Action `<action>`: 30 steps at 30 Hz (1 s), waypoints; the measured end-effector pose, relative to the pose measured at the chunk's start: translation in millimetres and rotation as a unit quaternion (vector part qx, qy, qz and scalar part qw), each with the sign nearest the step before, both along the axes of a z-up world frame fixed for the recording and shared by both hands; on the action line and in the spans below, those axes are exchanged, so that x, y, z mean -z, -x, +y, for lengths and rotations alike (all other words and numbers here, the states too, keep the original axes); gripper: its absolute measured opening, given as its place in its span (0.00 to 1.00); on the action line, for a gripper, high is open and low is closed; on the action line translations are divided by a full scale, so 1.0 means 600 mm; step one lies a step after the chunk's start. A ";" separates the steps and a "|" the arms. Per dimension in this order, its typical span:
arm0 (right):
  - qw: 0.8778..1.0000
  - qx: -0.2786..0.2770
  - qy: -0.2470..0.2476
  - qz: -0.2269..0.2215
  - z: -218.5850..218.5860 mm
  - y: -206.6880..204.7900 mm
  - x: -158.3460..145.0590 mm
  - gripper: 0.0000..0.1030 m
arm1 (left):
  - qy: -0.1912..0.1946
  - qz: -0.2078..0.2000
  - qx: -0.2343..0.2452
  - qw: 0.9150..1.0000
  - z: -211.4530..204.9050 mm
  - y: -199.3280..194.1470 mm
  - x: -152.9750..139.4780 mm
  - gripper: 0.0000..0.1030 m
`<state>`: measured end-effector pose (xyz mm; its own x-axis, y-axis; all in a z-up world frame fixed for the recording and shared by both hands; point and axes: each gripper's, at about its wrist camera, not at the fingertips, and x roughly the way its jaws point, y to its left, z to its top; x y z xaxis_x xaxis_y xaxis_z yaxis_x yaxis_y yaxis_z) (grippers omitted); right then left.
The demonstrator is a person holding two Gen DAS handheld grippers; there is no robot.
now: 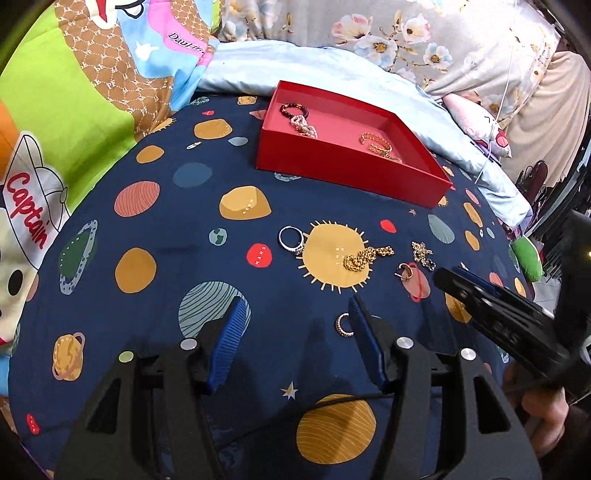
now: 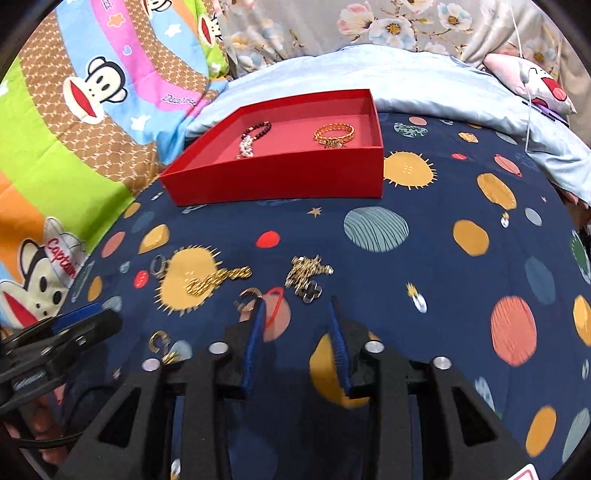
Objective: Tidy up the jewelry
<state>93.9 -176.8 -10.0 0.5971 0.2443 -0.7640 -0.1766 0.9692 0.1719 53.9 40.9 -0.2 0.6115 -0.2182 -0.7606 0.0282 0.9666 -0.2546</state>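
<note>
A red tray point(image 1: 343, 168) point(image 2: 280, 181) on the navy planet sheet holds a dark bead bracelet point(image 1: 294, 109) point(image 2: 260, 129), a pink bead string point(image 1: 304, 126) and a gold bangle point(image 1: 376, 143) point(image 2: 334, 133). Loose on the sheet lie a silver ring point(image 1: 291, 239) point(image 2: 159, 265), a gold chain point(image 1: 367, 258) point(image 2: 218, 281), a tangled chain with a dark clover charm point(image 1: 423, 254) point(image 2: 306, 277), a gold earring point(image 1: 405, 272) point(image 2: 248, 298) and a small hoop point(image 1: 343, 324) point(image 2: 159, 341). My left gripper point(image 1: 297, 308) is open, the hoop beside its right finger. My right gripper point(image 2: 297, 302) point(image 1: 448, 280) is open just before the clover chain.
A cartoon monkey quilt point(image 1: 74, 110) point(image 2: 92, 92) lies to the left. A light blue pillow point(image 1: 332, 66) point(image 2: 406, 74) and floral bedding point(image 2: 332, 26) lie behind the tray. A pink plush cushion point(image 2: 532, 85) sits at the far right.
</note>
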 end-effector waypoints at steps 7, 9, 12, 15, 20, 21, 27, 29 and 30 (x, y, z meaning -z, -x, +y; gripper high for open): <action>1.000 -0.003 0.014 0.005 0.013 -0.037 0.013 0.27 | 0.001 -0.001 -0.001 1.000 0.004 -0.007 0.000 0.54; 1.000 -0.004 0.023 0.002 0.019 -0.042 0.014 0.20 | 0.004 0.001 0.001 1.000 0.005 -0.010 0.002 0.54; 1.000 -0.002 0.031 0.003 0.018 -0.043 0.015 0.09 | 0.005 0.000 0.003 1.000 0.004 -0.011 0.003 0.54; 1.000 0.001 0.029 0.002 0.011 -0.040 0.014 0.05 | 0.006 -0.001 0.006 1.000 0.002 -0.013 0.003 0.54; 1.000 0.020 0.005 -0.002 -0.015 -0.018 0.005 0.05 | 0.010 -0.004 0.017 1.000 -0.006 -0.020 -0.001 0.54; 1.000 0.023 0.000 -0.004 -0.020 -0.013 0.001 0.05 | 0.009 -0.005 0.021 1.000 -0.011 -0.023 -0.002 0.54; 0.999 0.030 -0.023 -0.005 -0.039 0.011 -0.014 0.05 | 0.005 0.000 0.048 0.999 -0.047 -0.049 0.004 0.54; 0.999 0.030 -0.027 -0.001 -0.042 0.017 -0.013 0.05 | 0.001 0.003 0.056 0.998 -0.061 -0.063 0.009 0.53; 0.999 0.030 -0.028 0.000 -0.043 0.019 -0.012 0.05 | 0.002 0.004 0.061 0.998 -0.066 -0.067 0.011 0.53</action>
<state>82.8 -202.5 -2.6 0.6122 0.2506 -0.7499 -0.1183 0.9668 0.2266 94.3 1.2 -7.0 0.5745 -0.2926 -0.7644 0.1427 0.9554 -0.2585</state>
